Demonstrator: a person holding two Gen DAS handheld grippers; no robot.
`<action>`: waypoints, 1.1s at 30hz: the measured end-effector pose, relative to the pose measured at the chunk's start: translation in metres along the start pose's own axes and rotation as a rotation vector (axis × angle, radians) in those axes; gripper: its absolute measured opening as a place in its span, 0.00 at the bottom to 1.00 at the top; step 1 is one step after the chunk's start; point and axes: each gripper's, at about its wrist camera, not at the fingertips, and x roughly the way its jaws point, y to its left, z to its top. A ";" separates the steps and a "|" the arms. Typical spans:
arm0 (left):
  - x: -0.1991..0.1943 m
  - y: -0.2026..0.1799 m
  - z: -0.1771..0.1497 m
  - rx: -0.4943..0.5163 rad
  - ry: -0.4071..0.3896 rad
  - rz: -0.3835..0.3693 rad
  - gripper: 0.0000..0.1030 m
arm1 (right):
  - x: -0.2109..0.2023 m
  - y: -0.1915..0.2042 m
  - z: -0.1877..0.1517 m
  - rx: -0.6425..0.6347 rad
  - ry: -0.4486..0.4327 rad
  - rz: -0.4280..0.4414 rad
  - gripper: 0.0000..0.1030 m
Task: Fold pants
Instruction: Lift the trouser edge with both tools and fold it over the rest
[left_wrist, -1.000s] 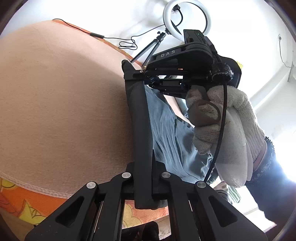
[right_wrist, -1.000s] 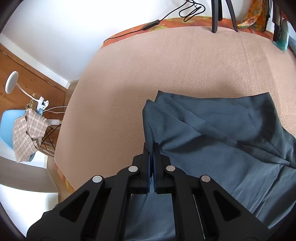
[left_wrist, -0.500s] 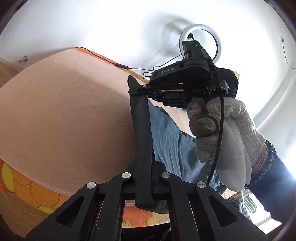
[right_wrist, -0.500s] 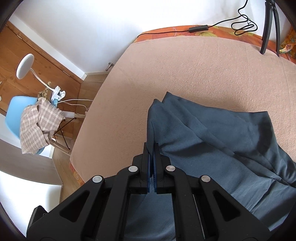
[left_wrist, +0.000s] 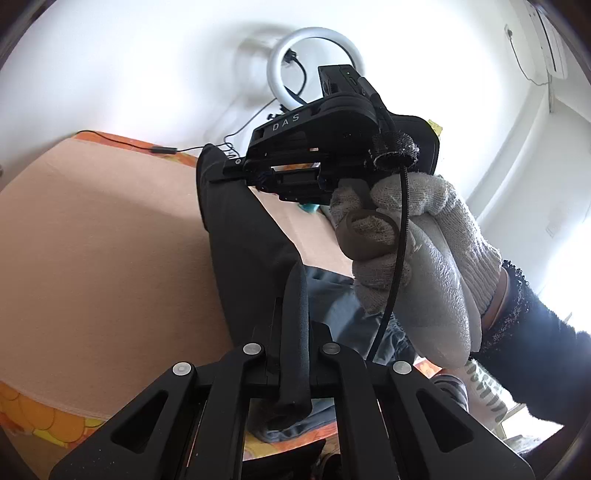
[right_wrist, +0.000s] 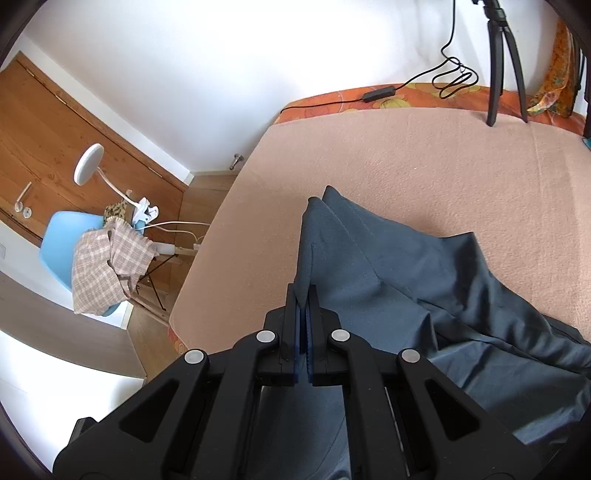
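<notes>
Pants (right_wrist: 388, 280), lifted at one edge above the beige blanket (right_wrist: 424, 155), hang pinched between both the left gripper (left_wrist: 291, 332) and the right gripper (right_wrist: 303, 295), and uneven pulling could likely slip the thin fabric free or skew the fold.

Legible marking: "DAS", pale capitals on the black body of the right gripper (left_wrist: 236, 173); no other text readable.

Matt, smooth dark blue-grey cloth pants (right_wrist: 388, 280) on a fuzzy peach blanket (right_wrist: 424, 158); matt black plastic hand-held gripper (right_wrist: 303, 325); white knitted glove (left_wrist: 424, 258); glossy wooden door (right_wrist: 55, 136).
</notes>
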 end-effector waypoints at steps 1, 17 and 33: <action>0.004 -0.008 -0.001 0.009 0.006 -0.012 0.03 | -0.009 -0.005 -0.001 0.002 -0.012 0.005 0.03; 0.073 -0.069 -0.023 0.129 0.147 -0.147 0.03 | -0.119 -0.120 -0.039 0.097 -0.114 -0.108 0.03; 0.166 -0.121 -0.027 0.205 0.286 -0.257 0.03 | -0.172 -0.225 -0.070 0.199 -0.110 -0.231 0.03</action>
